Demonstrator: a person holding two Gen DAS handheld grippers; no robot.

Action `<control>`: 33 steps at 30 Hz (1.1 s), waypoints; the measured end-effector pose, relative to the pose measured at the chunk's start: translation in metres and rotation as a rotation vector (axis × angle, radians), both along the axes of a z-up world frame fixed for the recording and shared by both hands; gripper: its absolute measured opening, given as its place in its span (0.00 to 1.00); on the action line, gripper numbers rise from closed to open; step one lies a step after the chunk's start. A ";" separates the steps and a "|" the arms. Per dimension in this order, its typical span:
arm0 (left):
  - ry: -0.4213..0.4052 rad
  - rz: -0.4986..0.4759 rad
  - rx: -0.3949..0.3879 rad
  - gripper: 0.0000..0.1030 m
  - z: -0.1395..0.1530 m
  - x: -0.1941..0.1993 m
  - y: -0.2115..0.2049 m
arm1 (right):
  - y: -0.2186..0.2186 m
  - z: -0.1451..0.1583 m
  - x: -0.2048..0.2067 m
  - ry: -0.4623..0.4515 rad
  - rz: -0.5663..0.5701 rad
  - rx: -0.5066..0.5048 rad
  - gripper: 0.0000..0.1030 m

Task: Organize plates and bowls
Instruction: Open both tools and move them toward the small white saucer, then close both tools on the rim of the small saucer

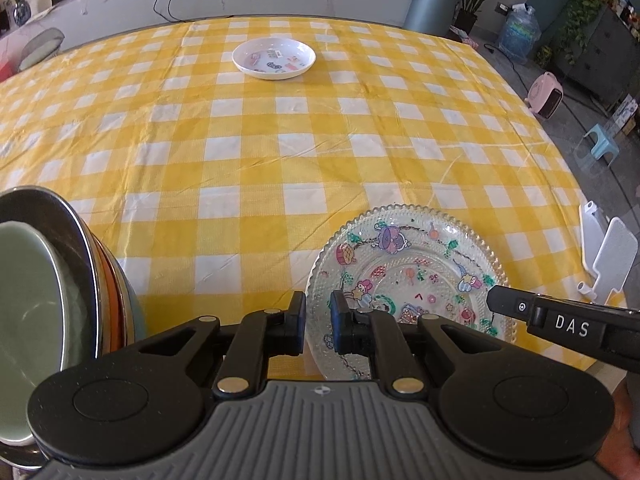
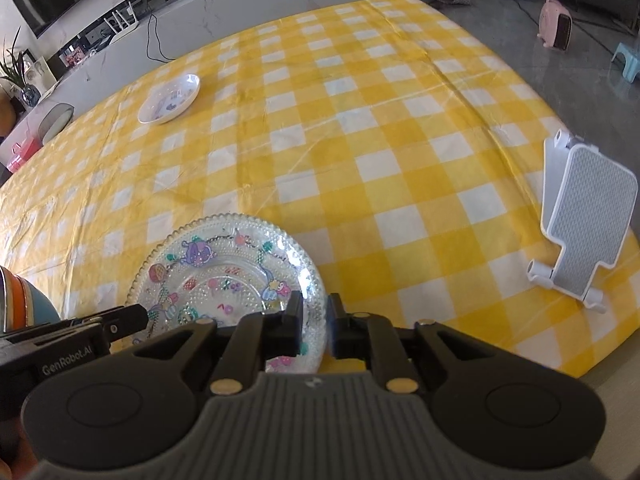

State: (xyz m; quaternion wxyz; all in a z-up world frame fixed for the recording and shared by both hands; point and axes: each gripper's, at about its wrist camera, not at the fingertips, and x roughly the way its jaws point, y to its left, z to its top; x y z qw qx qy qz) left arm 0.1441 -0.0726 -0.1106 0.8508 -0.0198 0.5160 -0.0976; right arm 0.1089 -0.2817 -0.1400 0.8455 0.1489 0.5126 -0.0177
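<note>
A clear glass plate with cartoon prints [image 1: 412, 276] lies near the table's front edge; it also shows in the right wrist view [image 2: 224, 264]. My left gripper [image 1: 318, 324] has its jaws astride the plate's left rim with a narrow gap. My right gripper [image 2: 314, 326] straddles the plate's right rim the same way. A white dish with stickers [image 1: 274, 58] sits far across the table, seen also in the right wrist view [image 2: 170, 100]. A stack of bowls [image 1: 60, 280], green on top, stands at my left.
The table wears a yellow checked cloth [image 1: 280, 140]. A white phone stand [image 2: 580, 220] stands at the table's right edge. Beyond the table are a grey bin [image 1: 432, 0], a pink heater [image 1: 546, 94] and a small stool [image 1: 602, 140] on the floor.
</note>
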 end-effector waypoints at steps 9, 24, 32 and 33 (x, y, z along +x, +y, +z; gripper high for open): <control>-0.030 0.018 -0.027 0.25 0.009 0.000 0.004 | -0.012 0.011 -0.010 -0.063 -0.049 0.107 0.30; -0.052 -0.021 -0.030 0.31 0.037 0.015 0.003 | -0.016 0.028 -0.005 -0.182 -0.095 0.115 0.35; -0.016 -0.040 -0.047 0.34 0.049 0.040 0.011 | -0.012 0.039 0.018 -0.229 -0.097 0.141 0.38; -0.018 -0.042 -0.048 0.36 0.052 0.045 0.012 | -0.011 0.041 0.022 -0.238 -0.096 0.153 0.40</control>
